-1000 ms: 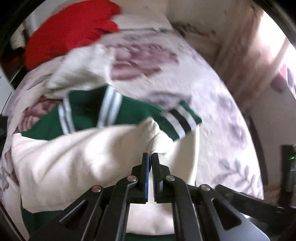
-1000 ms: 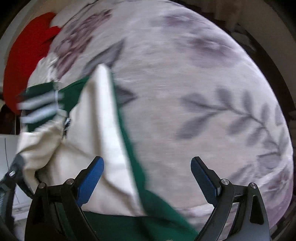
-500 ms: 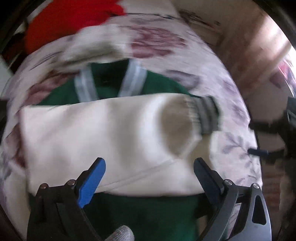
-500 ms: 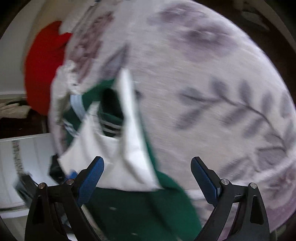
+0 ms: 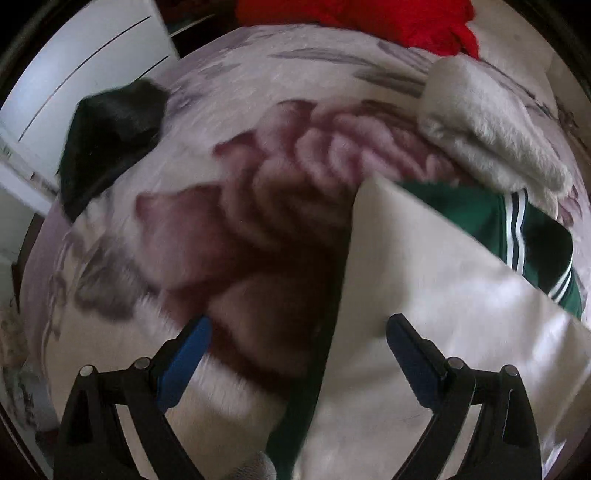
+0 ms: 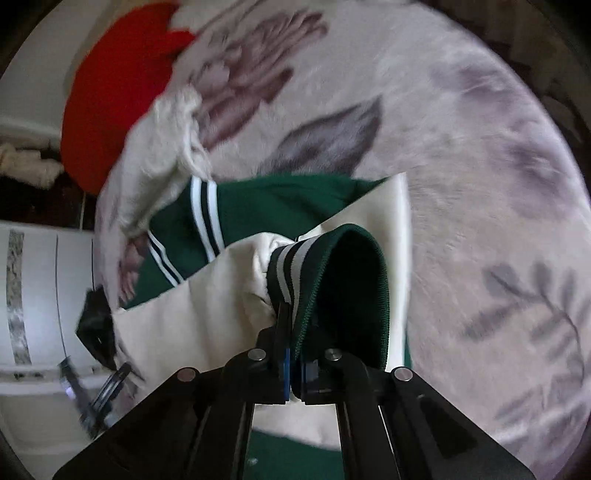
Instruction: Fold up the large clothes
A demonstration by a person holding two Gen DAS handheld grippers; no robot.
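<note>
The right gripper [image 6: 293, 363] is clamped on the striped cuff [image 6: 295, 266] of the green-and-cream jacket [image 6: 207, 306]; the cuff's ribbed edge runs down between the closed blue pads and its open mouth bulges just right of them. Beyond the fingertips the one cream sleeve leads left to the green body with its white-striped collar. The left gripper [image 5: 295, 354] stands wide with nothing between its fingers; the jacket's [image 5: 424, 295] cream panel lies under and beyond the right finger, its green edge running down between the two. Farther off, on the one floral blanket [image 5: 258, 192]: one cream fluffy garment [image 5: 491, 133] beyond the jacket, one black item [image 5: 110, 136] far left, one red garment [image 5: 369, 18] farthest.
</note>
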